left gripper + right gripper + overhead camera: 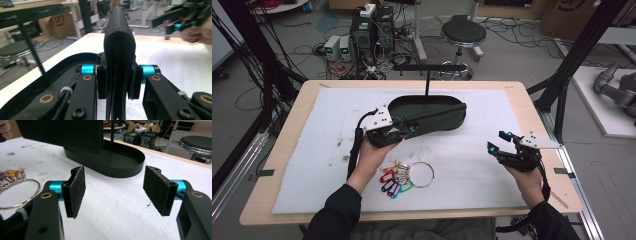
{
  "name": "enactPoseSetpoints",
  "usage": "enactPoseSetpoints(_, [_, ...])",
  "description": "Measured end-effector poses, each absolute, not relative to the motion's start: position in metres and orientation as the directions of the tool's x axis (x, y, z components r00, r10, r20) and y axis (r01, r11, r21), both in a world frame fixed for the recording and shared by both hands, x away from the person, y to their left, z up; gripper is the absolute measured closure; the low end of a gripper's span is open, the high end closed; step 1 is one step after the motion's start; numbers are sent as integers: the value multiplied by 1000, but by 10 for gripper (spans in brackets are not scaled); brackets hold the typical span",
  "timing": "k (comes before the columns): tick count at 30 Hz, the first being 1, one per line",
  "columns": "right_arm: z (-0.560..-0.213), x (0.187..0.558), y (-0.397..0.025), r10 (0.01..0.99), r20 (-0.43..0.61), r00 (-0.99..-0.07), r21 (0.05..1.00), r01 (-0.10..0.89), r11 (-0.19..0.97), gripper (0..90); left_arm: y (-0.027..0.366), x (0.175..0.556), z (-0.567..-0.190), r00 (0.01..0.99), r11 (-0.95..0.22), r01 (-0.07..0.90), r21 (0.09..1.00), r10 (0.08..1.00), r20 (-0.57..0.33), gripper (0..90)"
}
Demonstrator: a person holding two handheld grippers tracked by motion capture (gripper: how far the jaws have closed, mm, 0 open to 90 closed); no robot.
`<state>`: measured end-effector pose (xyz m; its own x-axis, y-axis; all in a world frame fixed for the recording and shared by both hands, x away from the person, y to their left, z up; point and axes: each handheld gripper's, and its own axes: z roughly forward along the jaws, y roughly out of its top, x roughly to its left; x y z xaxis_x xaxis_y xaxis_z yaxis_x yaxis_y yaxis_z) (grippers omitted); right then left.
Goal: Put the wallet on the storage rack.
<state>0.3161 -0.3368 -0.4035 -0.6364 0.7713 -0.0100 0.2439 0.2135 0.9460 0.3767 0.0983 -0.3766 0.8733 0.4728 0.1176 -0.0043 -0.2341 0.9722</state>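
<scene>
L gripper (414, 128) is clamped on a flat black wallet-like piece (437, 112), dark and layered at the edge. In the left gripper view the piece (119, 47) stands on edge between the two jaws, pads pressed tight on both sides, stacked layers visible at the bottom. From the high view it's held above the near-left rim of the black oval tray (447, 121), slanting over it; can't tell if it touches the rim. Tray has a thin upright post w/ a crossbar (429, 67) on top, and sits toward the far middle of the white-padded surface (312, 150).

R gripper (500, 141) is held over the right part of the pad, well apart from the tray, jaws spread wide w/ nothing between them. In the right gripper view both felt pads (76, 191) face each other across a bare stretch of white foam; the tray (125, 168) lies beyond them.

Key ring w/ coloured tags (404, 177) lies on the pad near the front edge, between the two hands, closer to the L one, untouched.
</scene>
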Motion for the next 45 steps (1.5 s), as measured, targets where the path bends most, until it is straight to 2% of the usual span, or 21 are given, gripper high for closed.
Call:
enactPoseSetpoints(18, [-407,318,-334,773,-40,-634,936,247,251,346,94,422,-395,791,-175,7,985,604,102,745])
enactPoseSetpoints(33, [-408,318,-335,772,-31,-634,936,254,246,346,78,455,-418,756,-144,71,987,654,41,745])
enactPoseSetpoints(45, [-408,318,-335,768,-36,-639,935,250,252,360,79,467,-435,736,-158,104,982,676,31,745])
